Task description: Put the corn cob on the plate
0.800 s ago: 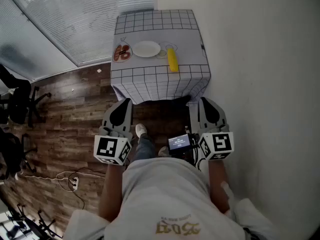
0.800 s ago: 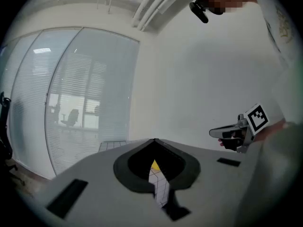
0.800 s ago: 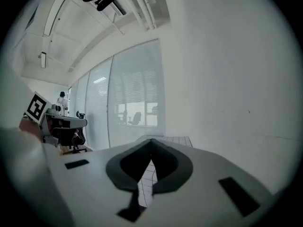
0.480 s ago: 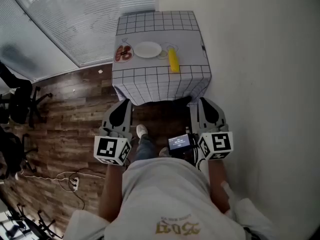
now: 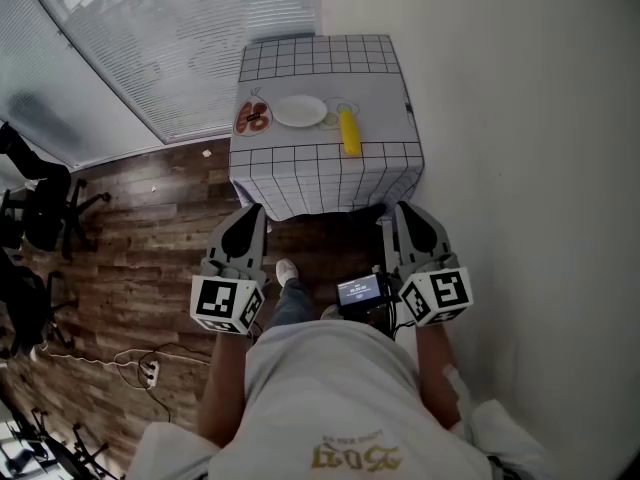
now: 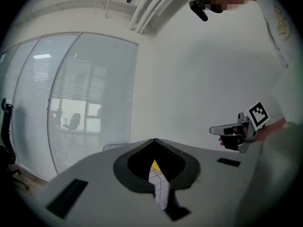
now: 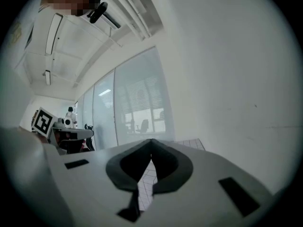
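Note:
A yellow corn cob (image 5: 350, 132) lies on a small table with a white grid-patterned cloth (image 5: 385, 88), just right of an empty white plate (image 5: 300, 111). Both grippers are held level in front of the person, well short of the table. My left gripper (image 5: 251, 211) is shut with nothing in it. My right gripper (image 5: 404, 209) is shut and empty too. In the left gripper view a sliver of the corn cob (image 6: 154, 164) and the cloth shows through the jaw notch. The right gripper view shows only the grid cloth (image 7: 147, 175) past the jaws.
A second plate with reddish food (image 5: 253, 118) sits left of the white plate. A white wall (image 5: 520, 148) runs along the right of the table, a glass partition with blinds (image 5: 170, 38) behind it. Office chairs (image 5: 40, 203) and a power strip (image 5: 150, 368) lie on the wood floor at left.
The table, plates and corn have shifted slightly down and right in the head view. Both grippers keep their place and stay shut.

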Demonstrator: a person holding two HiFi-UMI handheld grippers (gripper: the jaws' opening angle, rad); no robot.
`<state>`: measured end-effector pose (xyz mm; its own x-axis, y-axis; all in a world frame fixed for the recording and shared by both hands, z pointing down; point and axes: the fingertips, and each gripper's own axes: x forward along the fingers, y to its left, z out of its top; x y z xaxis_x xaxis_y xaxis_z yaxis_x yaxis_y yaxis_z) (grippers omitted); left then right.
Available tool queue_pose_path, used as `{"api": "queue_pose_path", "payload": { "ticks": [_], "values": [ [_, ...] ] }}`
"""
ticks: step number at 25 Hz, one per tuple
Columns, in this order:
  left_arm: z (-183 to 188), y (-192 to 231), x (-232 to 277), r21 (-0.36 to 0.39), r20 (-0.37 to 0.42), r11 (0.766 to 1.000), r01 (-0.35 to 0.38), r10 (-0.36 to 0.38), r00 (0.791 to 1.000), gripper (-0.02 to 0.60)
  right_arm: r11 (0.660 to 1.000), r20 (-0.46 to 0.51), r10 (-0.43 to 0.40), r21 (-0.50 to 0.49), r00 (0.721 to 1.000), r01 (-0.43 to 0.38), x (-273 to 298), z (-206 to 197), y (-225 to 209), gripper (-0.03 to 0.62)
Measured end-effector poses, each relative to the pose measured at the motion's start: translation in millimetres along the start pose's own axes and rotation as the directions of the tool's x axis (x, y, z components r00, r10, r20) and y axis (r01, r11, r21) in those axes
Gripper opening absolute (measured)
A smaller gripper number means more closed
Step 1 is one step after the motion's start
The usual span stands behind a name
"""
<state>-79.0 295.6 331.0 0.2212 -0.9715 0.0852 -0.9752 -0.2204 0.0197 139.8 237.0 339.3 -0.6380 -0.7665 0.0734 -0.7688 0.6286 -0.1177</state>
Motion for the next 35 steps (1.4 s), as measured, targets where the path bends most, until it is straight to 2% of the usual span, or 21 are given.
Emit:
{"api": "queue_pose_path", "payload": {
  "ticks": [6,18,26,29,35],
  "values": [
    [2.4,-9.9,3.3,0.018,0.006,1.0,0.001,-0.001,1.0,0.008,0.997,-0.056,-0.01,-0.074,0.998,0.006,-1.0,-10.5,-2.7,0.006],
    [0.6,-6.4,27.1,0.021,0.01,1.0,0.009,-0.01,1.0,0.009,0.993,-0.019,-0.061,-0.099,0.998,0.059,7.9,-1.6,-20.6,0.006],
    [-7.5,16.6,71.1,0.011,0.004,1.0,0.015,-0.015,1.0,0.009,0.989,-0.048,-0.095,-0.114,0.994,0.089,46.9,-5.2,-41.2,0.006],
    [-11.4,28.0,95.4,0.016,-0.009,0.999,0.027,-0.027,1.0,0.008,0.991,-0.012,-0.085,-0.105,0.996,0.084,64.7,-0.9,-48.0,0.008],
    [-14.2,58.0,144.0,0.03,-0.03,0.998,0.055,-0.054,0.998,0.008,0.985,-0.038,-0.137,-0.112,0.99,0.132,114.3,-0.9,-66.2,0.008]
  ]
}}
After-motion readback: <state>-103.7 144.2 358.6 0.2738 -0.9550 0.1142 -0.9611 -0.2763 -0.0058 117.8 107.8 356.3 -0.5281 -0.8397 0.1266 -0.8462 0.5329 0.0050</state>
